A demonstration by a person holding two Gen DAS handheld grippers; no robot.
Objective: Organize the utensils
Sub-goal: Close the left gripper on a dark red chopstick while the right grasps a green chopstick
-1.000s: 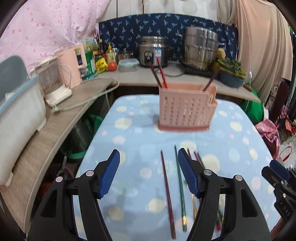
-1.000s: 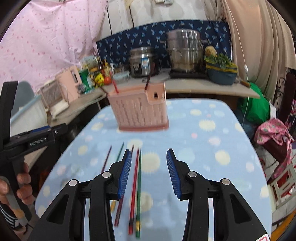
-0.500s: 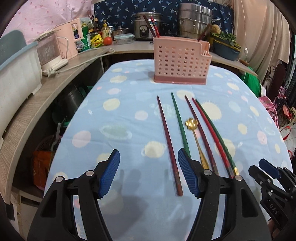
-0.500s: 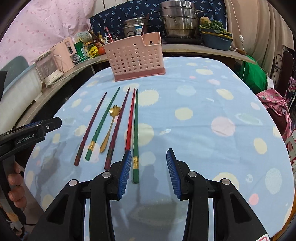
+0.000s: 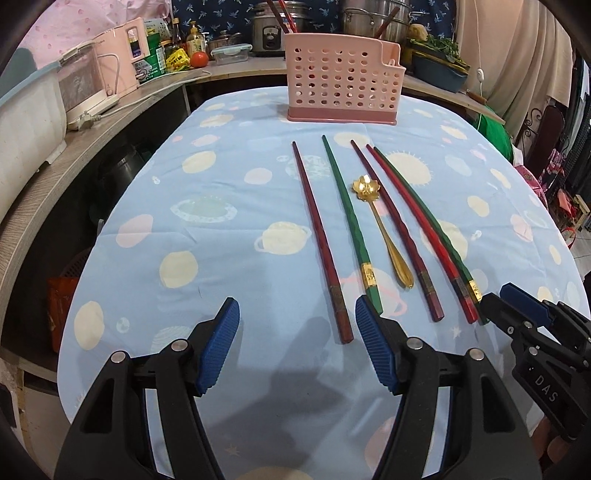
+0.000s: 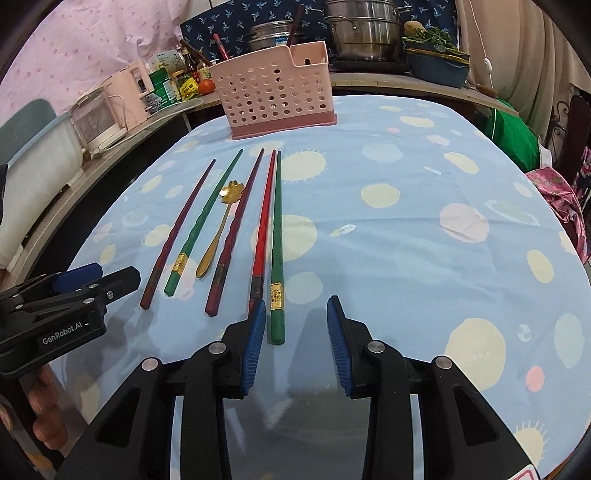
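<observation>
Several chopsticks lie side by side on the blue spotted tablecloth (image 5: 221, 236): a dark red one (image 5: 319, 240), a green one (image 5: 349, 221), another dark red one (image 5: 395, 225), a bright red one (image 5: 417, 229) and a green one (image 6: 276, 236). A gold spoon (image 5: 384, 229) lies among them. A pink perforated utensil holder (image 5: 341, 92) stands at the far end with a few chopsticks in it. My left gripper (image 5: 297, 350) is open and empty above the near ends. My right gripper (image 6: 295, 343) is open and empty; the rightmost green chopstick's end lies between its fingers.
A counter (image 5: 122, 110) along the left and back holds a white appliance (image 5: 88, 85), bottles, a tomato (image 5: 199, 58), a rice cooker (image 5: 269, 27) and steel pots (image 6: 364, 31). A green bag (image 6: 513, 136) sits past the table's right edge.
Both grippers pulled back toward the near end of the table and tilted down; the holder now looks farther off and the chopsticks' near ends have come into view. Jaws stayed open.
</observation>
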